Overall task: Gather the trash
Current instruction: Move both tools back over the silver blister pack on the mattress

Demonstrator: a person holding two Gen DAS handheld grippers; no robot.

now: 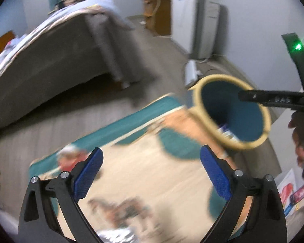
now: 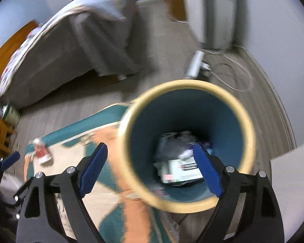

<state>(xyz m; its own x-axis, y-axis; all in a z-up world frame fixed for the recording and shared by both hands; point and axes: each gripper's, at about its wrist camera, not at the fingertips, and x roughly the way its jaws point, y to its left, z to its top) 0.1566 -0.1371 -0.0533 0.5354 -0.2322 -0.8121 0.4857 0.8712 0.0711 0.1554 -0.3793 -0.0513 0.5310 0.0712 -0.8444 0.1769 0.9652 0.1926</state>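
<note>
My right gripper (image 2: 150, 169) hangs nearest the lens with jaws spread and nothing between the pads, directly above the trash bin (image 2: 247, 125); the left gripper (image 1: 151, 172) is likewise apart and empty over the patterned rug (image 1: 143, 174). I judge the remaining trash to be the small red-and-white item (image 2: 41, 152) on the rug at 9 o'clock from the bin: light, soft, crushable. Pinch it across its middle.

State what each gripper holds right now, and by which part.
Nothing is held. The left gripper and right gripper both stand open with empty jaws, the right one above the bin.
</note>
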